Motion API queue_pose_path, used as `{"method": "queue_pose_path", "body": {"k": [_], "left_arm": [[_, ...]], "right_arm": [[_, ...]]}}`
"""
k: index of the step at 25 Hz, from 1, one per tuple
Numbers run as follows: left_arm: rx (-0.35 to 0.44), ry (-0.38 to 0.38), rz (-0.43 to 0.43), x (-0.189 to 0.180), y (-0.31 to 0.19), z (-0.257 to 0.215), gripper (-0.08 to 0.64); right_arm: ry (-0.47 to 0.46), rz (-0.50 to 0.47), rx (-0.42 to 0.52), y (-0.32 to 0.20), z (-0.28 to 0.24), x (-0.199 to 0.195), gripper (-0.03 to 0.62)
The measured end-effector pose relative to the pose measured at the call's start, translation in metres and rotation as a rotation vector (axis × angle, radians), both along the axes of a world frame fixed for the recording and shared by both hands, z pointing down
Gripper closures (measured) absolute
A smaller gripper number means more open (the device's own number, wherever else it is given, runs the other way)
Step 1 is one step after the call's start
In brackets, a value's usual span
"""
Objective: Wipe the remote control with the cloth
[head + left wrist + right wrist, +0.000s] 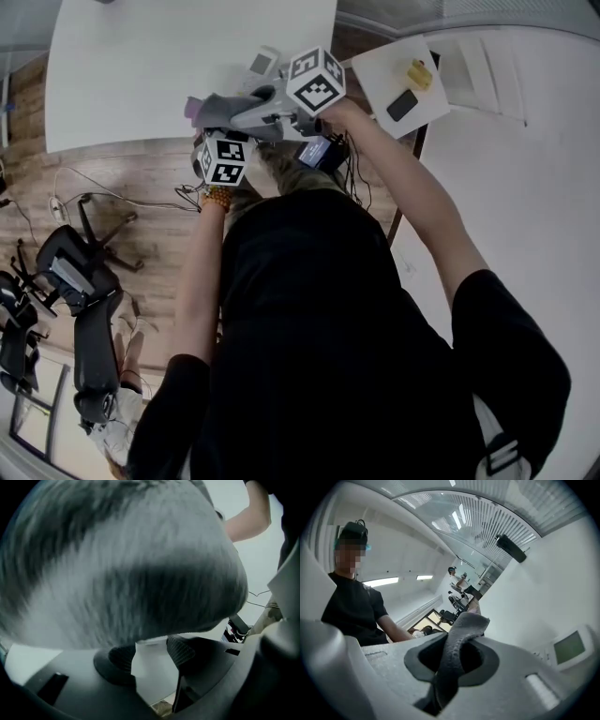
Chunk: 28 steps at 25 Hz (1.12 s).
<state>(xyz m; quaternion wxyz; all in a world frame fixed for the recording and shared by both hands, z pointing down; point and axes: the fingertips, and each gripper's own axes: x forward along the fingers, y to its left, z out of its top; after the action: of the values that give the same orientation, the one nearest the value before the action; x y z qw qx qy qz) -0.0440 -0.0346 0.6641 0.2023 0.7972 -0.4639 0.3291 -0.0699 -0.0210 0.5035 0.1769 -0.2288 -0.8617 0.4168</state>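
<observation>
- The remote control [262,64], white with a pale screen, is held in the air over the near edge of the white surface [141,66]. The left gripper [151,656] has its jaws closed on the remote's white body, one pad on each side.
- The cloth [220,108], grey and fleecy, lies against the remote, just below and left of it in the head view. The right gripper [452,656] has its jaws pinched tight on a fold of it, and the loose end stands up past the tips.
- Only the left gripper view shows the grip on the remote. There the cloth is a blurred grey mass filling most of the picture and hiding the remote's far end.
- Only the right gripper view shows the remote's screen face, off to the right of the jaws and apart from the fold they hold.
- The head view alone shows both marker cubes close together, the right one farther out than the left.
- The surface spreads wide beyond the grippers and to their left. Its near edge runs just under them, with wood floor [141,187] below.
- To the right, a white board [380,66] carries a yellow thing [419,73] and a black thing [402,105], near the right gripper but apart from it.
- An office chair [80,272] stands on the floor to the left, well apart.
</observation>
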Motion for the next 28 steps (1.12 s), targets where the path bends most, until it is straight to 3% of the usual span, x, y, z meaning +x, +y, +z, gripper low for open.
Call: {"method": "queue_pose_path", "body": {"k": [2,4,10,12,14,16,20,28], "left_arm": [[0.0,0.0,0.001,0.0,-0.001,0.0,0.339],[-0.003,0.002,0.001,0.0,0.0,0.0,0.339],[-0.012,0.006,0.002,0.001,0.001,0.001,0.339],[-0.015,0.008,0.003,0.0,0.001,0.001,0.339],[-0.015,0.007,0.002,-0.001,0.001,0.0,0.339],[-0.016,0.007,0.001,-0.001,0.001,0.0,0.339],[-0.018,0.014,0.001,0.0,0.001,0.0,0.339],[-0.018,0.021,0.003,0.0,0.001,-0.001,0.337]], "right_arm": [[-0.017,0.024,0.044,-0.023,-0.012,0.007,0.531],[0.016,0.098,0.159,-0.056,-0.015,0.013,0.531],[0.206,0.419,0.7,-0.16,0.001,0.032,0.531],[0.307,0.456,0.833,-0.177,0.018,0.036,0.531],[0.404,0.426,0.907,-0.178,0.047,0.037,0.531],[0.463,0.364,0.899,-0.168,0.078,0.034,0.531],[0.509,0.285,0.793,-0.134,0.116,0.024,0.531],[0.503,0.233,0.696,-0.09,0.12,0.007,0.531]]}}
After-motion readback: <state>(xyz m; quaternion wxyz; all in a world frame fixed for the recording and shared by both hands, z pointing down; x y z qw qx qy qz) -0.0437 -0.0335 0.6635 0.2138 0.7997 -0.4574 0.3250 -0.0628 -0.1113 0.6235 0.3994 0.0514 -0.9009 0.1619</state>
